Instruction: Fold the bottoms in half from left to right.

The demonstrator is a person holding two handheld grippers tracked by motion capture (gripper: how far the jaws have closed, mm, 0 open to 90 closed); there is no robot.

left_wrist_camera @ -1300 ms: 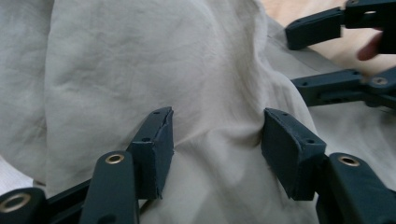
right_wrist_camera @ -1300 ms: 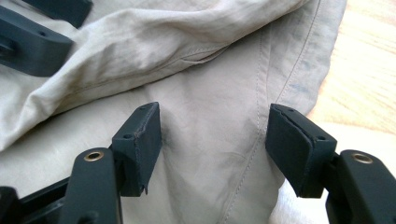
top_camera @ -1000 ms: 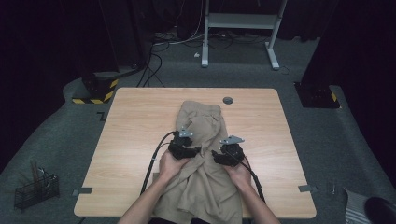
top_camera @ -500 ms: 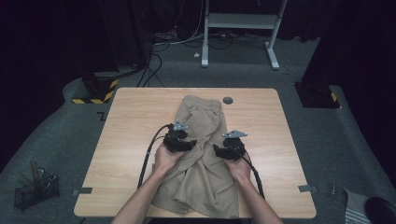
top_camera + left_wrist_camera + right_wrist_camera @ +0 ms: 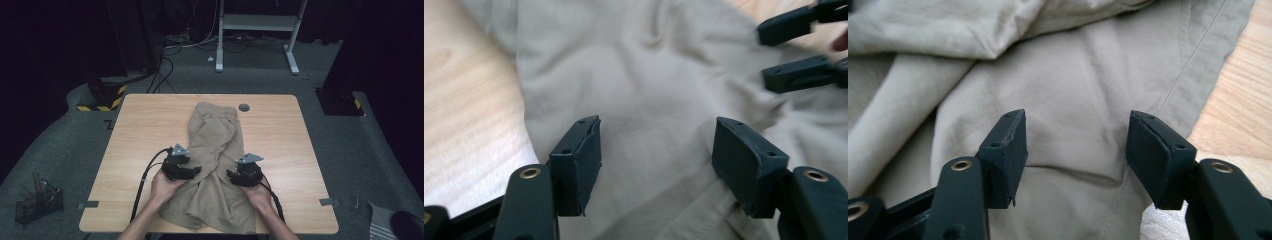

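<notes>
Khaki trousers (image 5: 216, 150) lie lengthwise down the middle of the wooden table (image 5: 140, 130), waistband at the far end. My left gripper (image 5: 198, 171) rests at their left edge and points right. Its jaws have just been opening, and in the left gripper view the left gripper (image 5: 657, 121) stands open above loose cloth (image 5: 649, 65) without pinching it. The right gripper (image 5: 230, 174) faces it from the right edge. Its jaws have just been closing a little, but the right gripper (image 5: 1078, 114) is still open, over a seam of the trousers (image 5: 1063, 75).
A round grommet (image 5: 244, 107) sits in the table near the waistband. On the floor are a wire basket (image 5: 37, 202) at the left, a yellow-black striped block (image 5: 102, 97) and a desk frame (image 5: 260, 22) beyond. Bare wood (image 5: 1243, 100) lies right of the cloth.
The trousers have shifted up the table and lie longer and flatter. Both hands have drawn back toward the near edge, the left one also moving left, so the grippers stand further apart.
</notes>
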